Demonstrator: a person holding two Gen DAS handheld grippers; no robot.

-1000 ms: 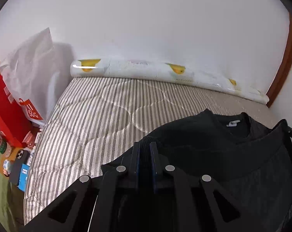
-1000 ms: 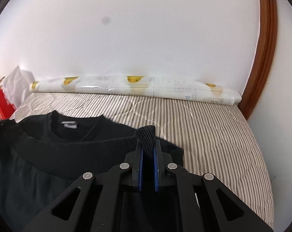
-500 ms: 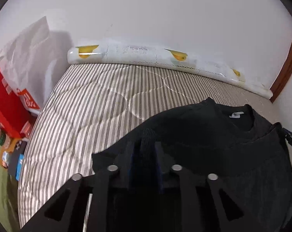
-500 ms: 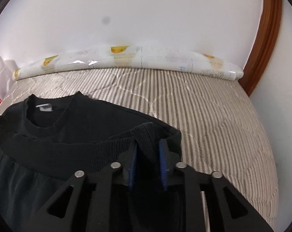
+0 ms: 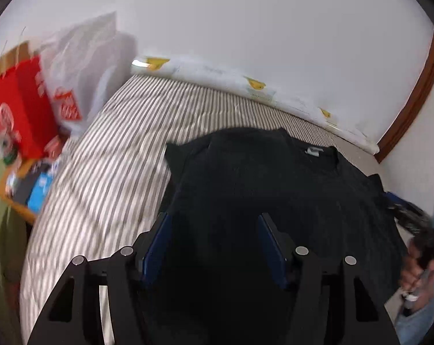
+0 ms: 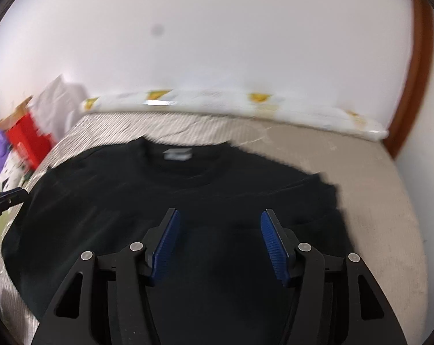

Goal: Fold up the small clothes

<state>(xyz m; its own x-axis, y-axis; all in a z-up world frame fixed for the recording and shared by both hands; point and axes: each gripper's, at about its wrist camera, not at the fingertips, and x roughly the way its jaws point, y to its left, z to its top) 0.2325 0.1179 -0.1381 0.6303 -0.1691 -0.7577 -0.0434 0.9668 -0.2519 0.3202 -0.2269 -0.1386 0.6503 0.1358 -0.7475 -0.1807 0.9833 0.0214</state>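
A black sweatshirt (image 5: 260, 178) lies flat on the striped mattress (image 5: 116, 155), collar with its grey label toward the wall. It also shows in the right wrist view (image 6: 124, 198). My left gripper (image 5: 215, 224) is open and empty, above the garment's left part. My right gripper (image 6: 218, 221) is open and empty, above the garment's right part. The near part of the garment is hidden behind both grippers' black frames. The right hand shows at the edge of the left wrist view (image 5: 421, 261).
A rolled white mat with yellow prints (image 5: 245, 86) lies along the wall at the mattress head. A white plastic bag (image 5: 81, 66), a red box (image 5: 18, 106) and clutter stand left of the bed. A brown wooden frame (image 6: 418, 72) runs up at the right.
Both grippers have opened and let go of the black hem they were pinching. Both have drawn back, and the sweatshirt now lies folded over on the mattress.
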